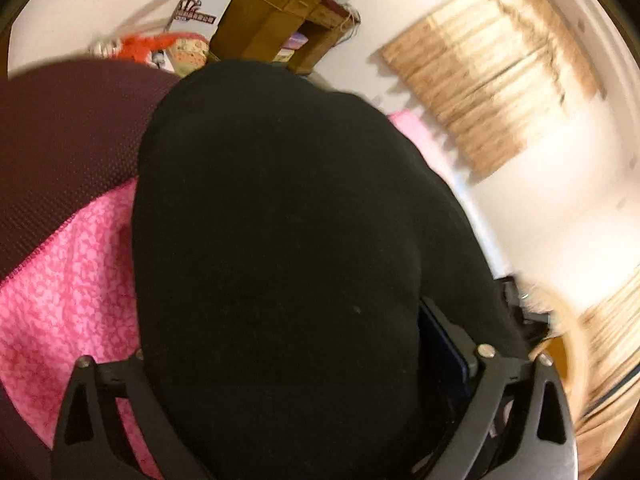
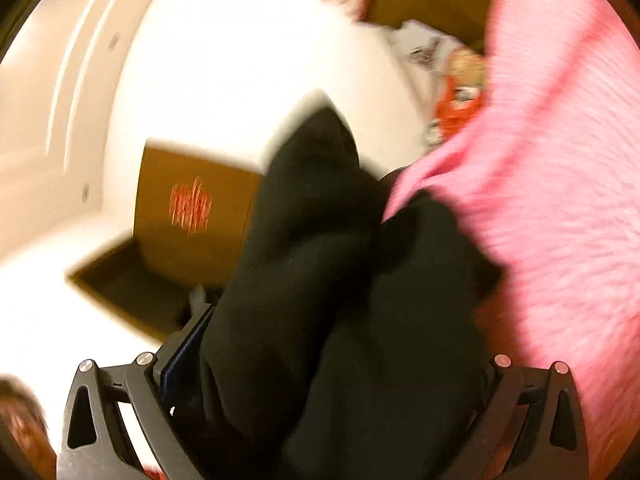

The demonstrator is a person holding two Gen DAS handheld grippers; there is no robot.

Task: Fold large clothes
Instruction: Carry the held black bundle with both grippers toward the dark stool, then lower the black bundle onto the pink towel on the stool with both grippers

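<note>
A large black garment [image 1: 288, 248] fills the middle of the left wrist view and drapes over my left gripper [image 1: 304, 360], hiding its fingertips; the jaws close on the cloth. In the right wrist view the same black garment [image 2: 340, 300] bunches in thick folds between the fingers of my right gripper [image 2: 328, 360], which is shut on it. Both views are motion blurred. A pink patterned cloth [image 1: 68, 288] lies under the garment at left, and it also shows at the right of the right wrist view [image 2: 560, 160].
A dark maroon textured surface [image 1: 68, 128] lies behind the pink cloth. A brown cardboard box [image 2: 192, 216] stands open on the white floor. A wooden shelf unit [image 1: 280, 12] with clutter and tan curtains [image 1: 492, 92] stand against the white wall.
</note>
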